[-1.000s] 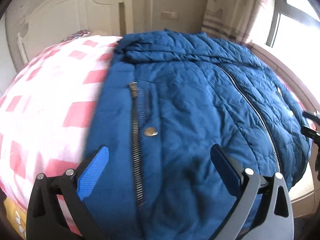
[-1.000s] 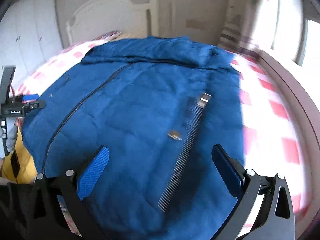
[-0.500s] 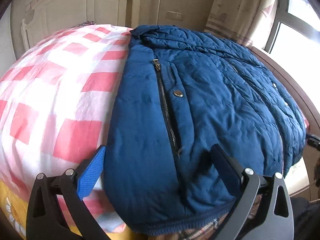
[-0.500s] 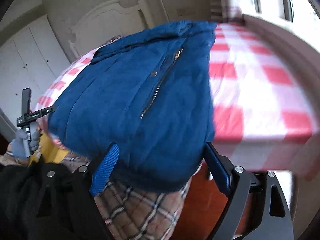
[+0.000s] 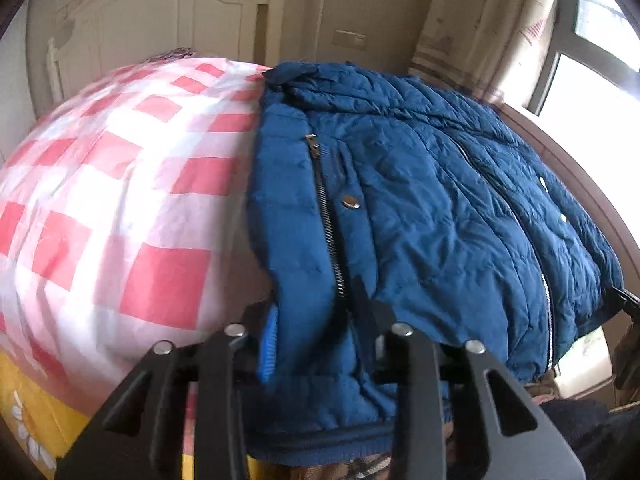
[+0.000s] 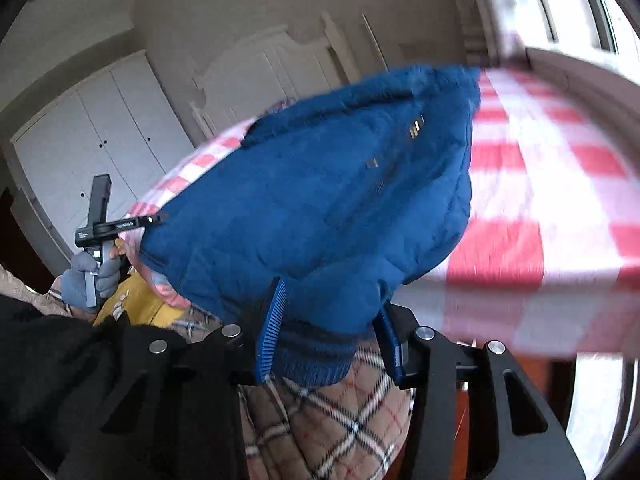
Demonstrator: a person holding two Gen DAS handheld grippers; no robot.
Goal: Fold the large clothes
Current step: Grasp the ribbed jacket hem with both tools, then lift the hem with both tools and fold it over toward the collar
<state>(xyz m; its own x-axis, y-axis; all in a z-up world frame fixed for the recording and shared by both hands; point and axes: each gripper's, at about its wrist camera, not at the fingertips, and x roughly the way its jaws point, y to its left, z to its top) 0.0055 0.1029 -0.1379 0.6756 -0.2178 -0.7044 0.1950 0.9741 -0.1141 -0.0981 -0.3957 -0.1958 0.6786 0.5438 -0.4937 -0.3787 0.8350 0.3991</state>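
My coat: a big blue puffy coat (image 5: 420, 208) lies on the bed, front side up. Its bottom edge hangs over the near side of the bed.

My bed: it has a cover with red and white squares (image 5: 120, 200). The coat lies on the window side of it.

Coat parts: I can see a silver zipper (image 5: 328, 216) running down the front, and a round snap button (image 5: 350, 201) just beside it.

My left gripper (image 5: 316, 332): my jaws have just been closing. They now pinch a fold of the coat near its bottom edge, right by the end of the zipper. The blue pad presses on the cloth.

My right gripper (image 6: 328, 334): my jaws have just been closing here too. They squeeze the other bottom corner of the coat, by the ribbed hem (image 6: 316, 360).

My left hand: in the right camera I can see it in a grey glove (image 6: 90, 276), holding the handle of the left gripper at the far bottom corner of the coat.

Below the coat: a checked brown blanket (image 6: 340, 420) shows under the hem. A yellow cloth (image 5: 36, 412) shows at the side of the bed.

Behind the bed: a white headboard (image 5: 160, 28) and a window (image 5: 592, 48) with a curtain.
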